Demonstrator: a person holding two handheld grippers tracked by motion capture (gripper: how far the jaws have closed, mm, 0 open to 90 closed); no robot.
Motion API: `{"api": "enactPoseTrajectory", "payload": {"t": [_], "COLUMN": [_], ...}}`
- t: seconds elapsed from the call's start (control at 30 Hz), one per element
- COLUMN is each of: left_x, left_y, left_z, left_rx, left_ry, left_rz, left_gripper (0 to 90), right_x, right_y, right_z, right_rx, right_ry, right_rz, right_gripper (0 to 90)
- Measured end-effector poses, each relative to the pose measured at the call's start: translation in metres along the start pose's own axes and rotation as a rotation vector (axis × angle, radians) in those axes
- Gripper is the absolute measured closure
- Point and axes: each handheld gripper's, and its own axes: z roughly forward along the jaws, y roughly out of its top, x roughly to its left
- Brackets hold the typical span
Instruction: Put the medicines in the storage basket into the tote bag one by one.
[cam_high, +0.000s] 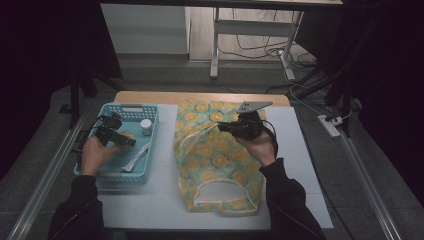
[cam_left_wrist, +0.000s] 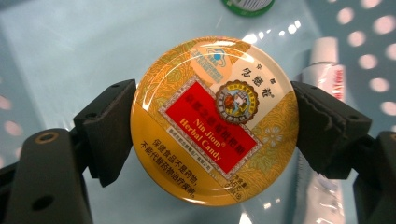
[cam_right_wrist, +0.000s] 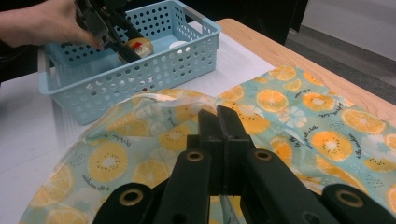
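Left tongs (cam_left_wrist: 212, 128) clamped on the round candy tin (cam_left_wrist: 214, 122), down inside the blue basket (cam_high: 102, 172). Right tongs (cam_right_wrist: 218, 122) pinched shut on the bag's rim (cam_right_wrist: 154, 100), holding the orange-print bag (cam_high: 217, 155) open on the counter (cam_high: 150, 200). I judge: tin gripped, transfer into bag not yet done.

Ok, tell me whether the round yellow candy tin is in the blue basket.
In: the round yellow candy tin lies inside the blue plastic basket.
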Motion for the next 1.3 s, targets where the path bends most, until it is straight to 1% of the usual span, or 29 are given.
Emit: {"api": "enactPoseTrajectory", "payload": {"t": [0.27, 0.4, 0.53, 0.83, 0.9, 0.93, 1.0, 1.13, 1.2, 1.3], "left_x": [-0.004, -0.011, -0.018, -0.038, -0.042, -0.044, -0.049, -0.061, -0.067, -0.077], "left_y": [-0.006, -0.01, -0.013, -0.018, -0.02, -0.021, -0.022, -0.025, -0.026, -0.028], "left_z": [-0.02, -0.029, -0.038, -0.051, -0.054, -0.055, -0.058, -0.061, -0.061, -0.063], "left_rx": [-0.074, -0.102, -0.126, -0.156, -0.173, -0.178, -0.176, -0.178, -0.186, -0.195], "left_ry": [-0.046, -0.057, -0.077, -0.124, -0.16, -0.171, -0.175, -0.201, -0.213, -0.227], "left_rz": [0.033, 0.061, 0.084, 0.141, 0.147, 0.152, 0.171, 0.204, 0.213, 0.24], "left_gripper": [20.3, 20.3, 20.4, 20.4, 20.3, 20.4, 20.4, 20.4, 20.3, 20.3], "right_x": [0.0, 0.001, 0.002, 0.001, 0.001, 0.001, 0.001, 0.0, 0.0, 0.0], "right_y": [0.0, 0.0, 0.0, -0.001, -0.001, -0.001, -0.001, -0.002, -0.002, -0.002], "right_z": [0.002, 0.002, 0.002, 0.003, 0.003, 0.003, 0.004, 0.004, 0.004, 0.004], "right_rx": [-0.001, -0.001, -0.006, -0.006, -0.006, -0.006, -0.006, -0.003, -0.004, -0.002], "right_ry": [-0.001, -0.001, -0.002, -0.002, -0.001, -0.001, -0.001, -0.004, -0.004, -0.004], "right_rz": [0.0, -0.002, -0.005, -0.003, -0.003, -0.004, -0.006, -0.005, -0.004, -0.002], "right_gripper": [90.0, 90.0, 90.0, 90.0, 90.0, 90.0, 90.0, 90.0, 90.0, 90.0]}}
